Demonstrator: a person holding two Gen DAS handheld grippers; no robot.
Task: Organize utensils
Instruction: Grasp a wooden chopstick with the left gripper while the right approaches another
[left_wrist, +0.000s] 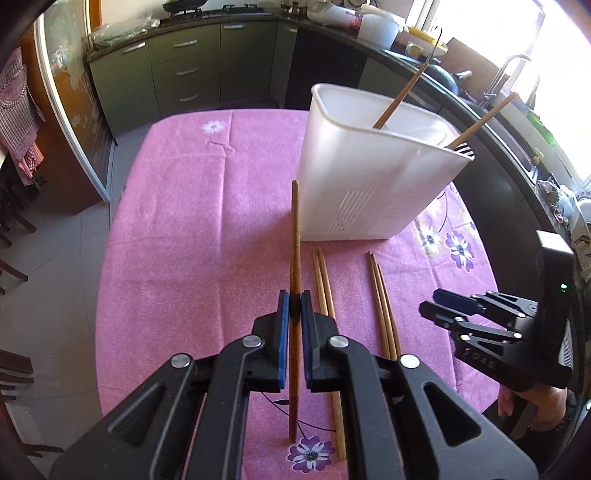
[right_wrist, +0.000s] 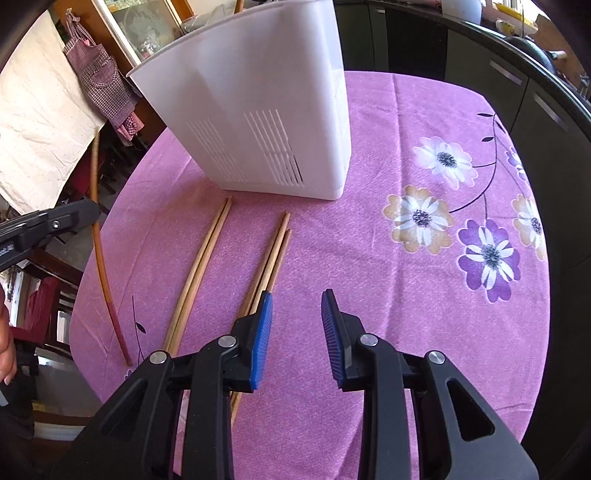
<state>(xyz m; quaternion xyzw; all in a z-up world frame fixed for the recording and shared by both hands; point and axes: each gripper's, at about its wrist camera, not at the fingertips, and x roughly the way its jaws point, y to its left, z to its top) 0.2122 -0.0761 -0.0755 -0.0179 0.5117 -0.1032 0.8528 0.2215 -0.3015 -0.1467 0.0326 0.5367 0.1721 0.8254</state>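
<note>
My left gripper is shut on a dark brown chopstick, held tilted above the pink tablecloth. In the right wrist view that chopstick hangs at the left edge under the left gripper. A white slotted utensil holder stands behind it with two chopsticks leaning inside. Two light wooden pairs lie in front of the holder: the left pair and the right pair. My right gripper is open with nothing between its pads, its left finger over the right pair's near end.
The table is oval, and its edges fall away on the left and right. Dark kitchen cabinets and a worktop with a sink wrap around behind. Chairs stand at the left, and a person's hand shows at the edge.
</note>
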